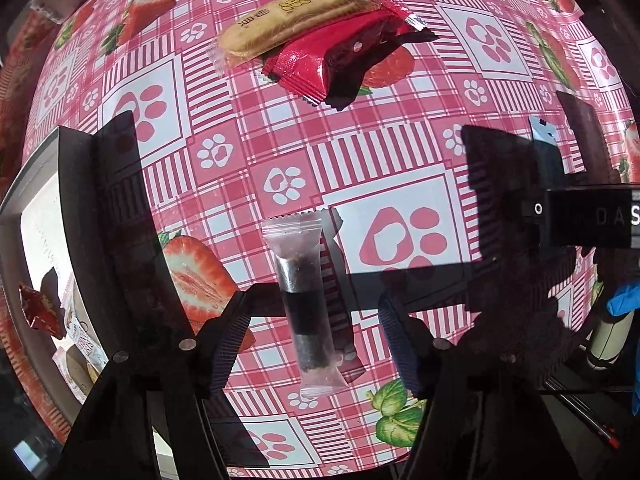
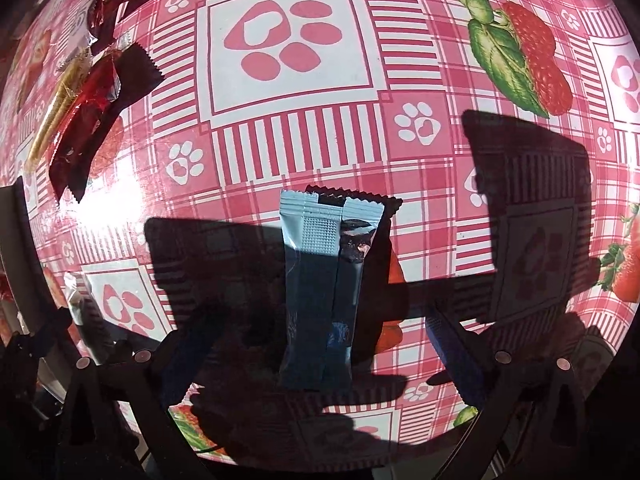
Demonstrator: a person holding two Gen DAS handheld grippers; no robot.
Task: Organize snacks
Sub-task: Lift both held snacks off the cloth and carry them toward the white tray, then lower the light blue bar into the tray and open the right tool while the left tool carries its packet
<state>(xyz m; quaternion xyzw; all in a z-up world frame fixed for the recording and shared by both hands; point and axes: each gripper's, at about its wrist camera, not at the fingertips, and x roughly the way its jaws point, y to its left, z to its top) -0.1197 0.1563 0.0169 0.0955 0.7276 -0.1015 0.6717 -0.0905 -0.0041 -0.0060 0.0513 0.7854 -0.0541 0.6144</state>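
Left wrist view: your left gripper hangs spread over a clear stick with a dark filling. The stick lies flat on the cloth, lengthwise between the fingers, touching neither. That lineup looks deliberate: the jaws straddle the narrow width, so closing them should catch it across the middle. Farther on, a biscuit rests partly on a red pack, with more wrappers at the top edge. At the left edge sits a box already holding a few snacks, likely where these go.

Right wrist view: your right gripper is likewise spread, straddling a blue sachet that lies flat on the cloth, seam side up, apart from both fingers. Far left you see the same biscuit and red pack edge-on.

Only the left view shows the box and its contents; the right view shows just a dark rim there. Only the right view shows the sachet properly; in the left view just a blue corner peeks past the other gripper.
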